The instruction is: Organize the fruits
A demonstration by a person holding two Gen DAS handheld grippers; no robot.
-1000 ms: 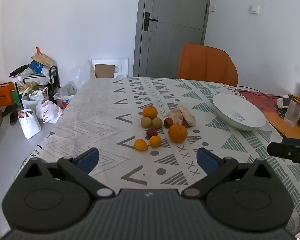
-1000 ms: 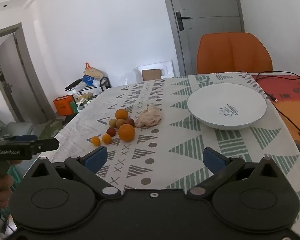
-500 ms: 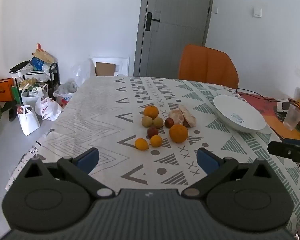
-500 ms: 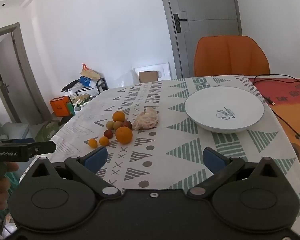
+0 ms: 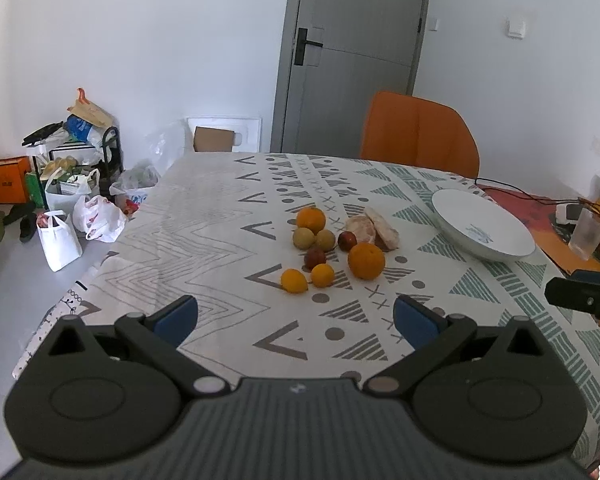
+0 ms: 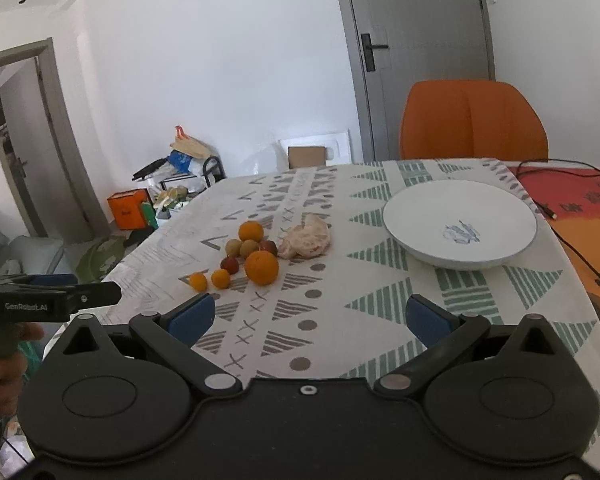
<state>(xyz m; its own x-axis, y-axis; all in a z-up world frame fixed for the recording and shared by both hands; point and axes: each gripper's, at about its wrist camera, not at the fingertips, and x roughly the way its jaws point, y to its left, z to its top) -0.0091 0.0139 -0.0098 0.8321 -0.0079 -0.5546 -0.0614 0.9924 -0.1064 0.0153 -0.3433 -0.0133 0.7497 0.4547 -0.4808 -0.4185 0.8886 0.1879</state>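
Observation:
A cluster of fruit lies mid-table: a large orange (image 5: 366,261) (image 6: 262,267), a smaller orange (image 5: 311,219) (image 6: 251,231), two small yellow-orange fruits (image 5: 294,280) (image 6: 198,281), red and greenish round fruits (image 5: 315,257), and peeled pomelo pieces (image 5: 374,227) (image 6: 306,236). An empty white plate (image 5: 452,220) (image 6: 400,220) sits to the right. My left gripper (image 5: 296,318) is open and empty, short of the fruit. My right gripper (image 6: 308,316) is open and empty, near the table's front edge.
An orange chair (image 5: 418,136) (image 6: 474,120) stands at the far side. A black cable (image 6: 572,248) runs over the red-orange mat on the right. A glass (image 5: 588,234) stands at the right edge. Bags and boxes (image 5: 60,200) clutter the floor on the left.
Both grippers drifted slightly; the views shifted a little and the fruit looks marginally farther. Nothing was grasped or moved on the table.

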